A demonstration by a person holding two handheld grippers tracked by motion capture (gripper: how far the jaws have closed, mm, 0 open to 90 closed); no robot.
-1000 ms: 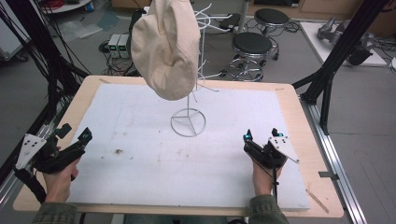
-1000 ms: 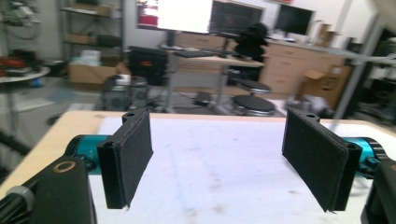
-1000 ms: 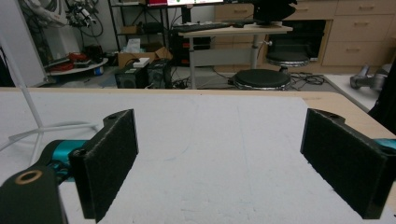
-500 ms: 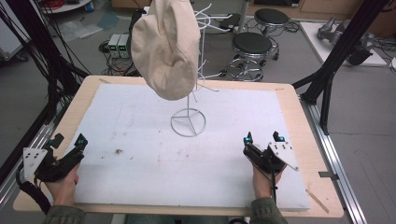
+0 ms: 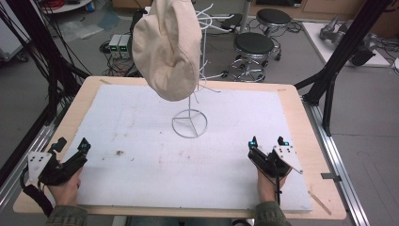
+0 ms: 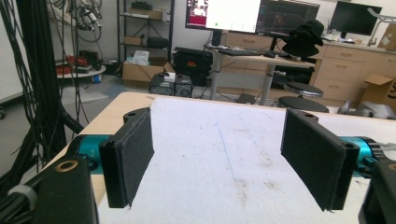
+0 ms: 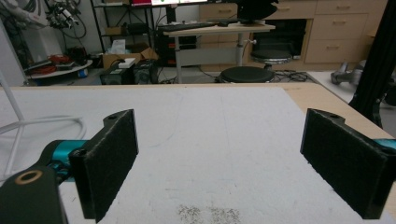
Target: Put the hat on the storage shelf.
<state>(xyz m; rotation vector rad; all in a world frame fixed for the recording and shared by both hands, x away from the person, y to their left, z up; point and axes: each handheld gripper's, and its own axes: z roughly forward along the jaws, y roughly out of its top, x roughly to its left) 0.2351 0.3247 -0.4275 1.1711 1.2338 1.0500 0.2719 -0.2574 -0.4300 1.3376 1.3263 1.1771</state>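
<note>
A cream cloth hat [image 5: 167,47] hangs on a white wire stand [image 5: 203,56], whose round base [image 5: 189,123] rests at the middle of the white mat [image 5: 188,160]. My left gripper [image 5: 73,144] [image 6: 219,158] is held low at the mat's near left corner, open, with nothing between its black pads [image 6: 128,154]. My right gripper [image 5: 267,142] [image 7: 224,158] sits at the near right, also open and empty, pointing across the mat. Part of the stand's base ring [image 7: 51,122] shows at the left of the right gripper view. Both grippers are well apart from the hat.
The mat lies on a wooden table [image 5: 310,127] with black frame posts [image 5: 339,52] at both sides. Two stools [image 5: 254,47] and small electronics boxes [image 5: 118,45] stand on the floor beyond the far edge. Small dark specks [image 5: 117,152] mark the mat near the left gripper.
My left gripper has drawn back toward the near left corner and sits lower. The right gripper has barely shifted. The hat and stand are still.
</note>
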